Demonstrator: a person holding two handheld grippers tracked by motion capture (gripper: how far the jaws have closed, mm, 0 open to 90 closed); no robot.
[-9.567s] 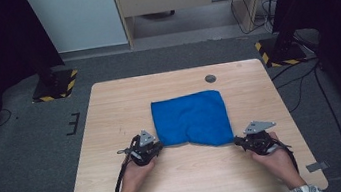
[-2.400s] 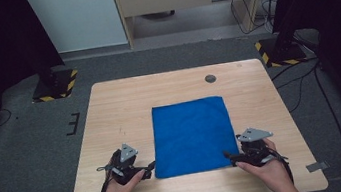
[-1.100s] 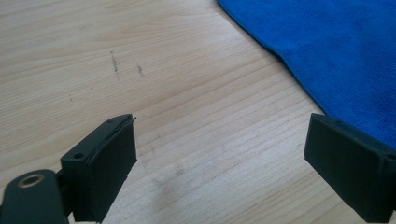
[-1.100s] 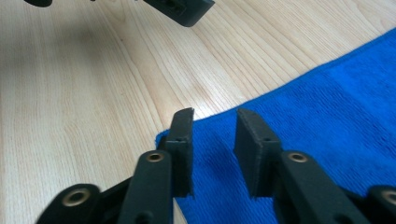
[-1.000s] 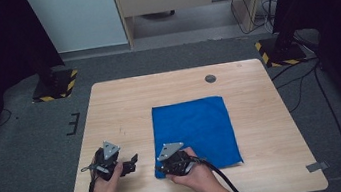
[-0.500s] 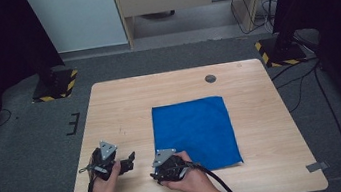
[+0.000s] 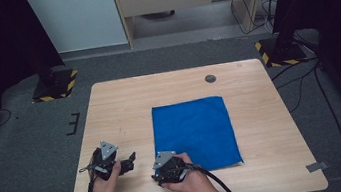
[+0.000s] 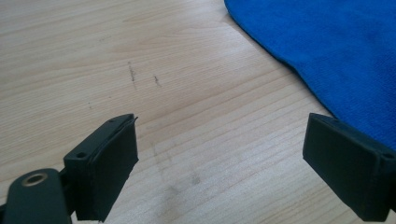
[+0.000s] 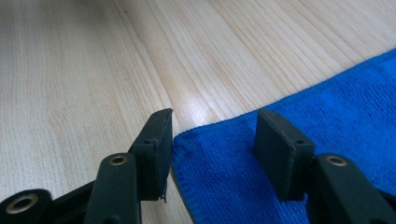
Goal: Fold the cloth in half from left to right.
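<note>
Right gripper point(image 7: 162, 177): sat at the near edge of the table, at the near left corner of the blue cloth point(image 7: 195, 132). Its jaws had just been opening and stood partly apart, astride that corner; the pads did not press the fabric.
Right gripper view: the cloth's corner point(image 9: 299, 154) lay flat between the two black jaws, one just off the cloth's edge over bare wood, the other over the cloth.
Left gripper point(image 7: 128, 161): lay to the left of the right one, over bare wood, near the cloth but apart from it. Its jaws stood wide, with nothing between them.
Blue cloth: lay spread flat as a rectangle on the right half of the table point(image 7: 119, 108), clear of the far edge.
Grommet point(image 7: 210, 78): a small dark round disc set in the wood beyond the cloth's far edge.
</note>
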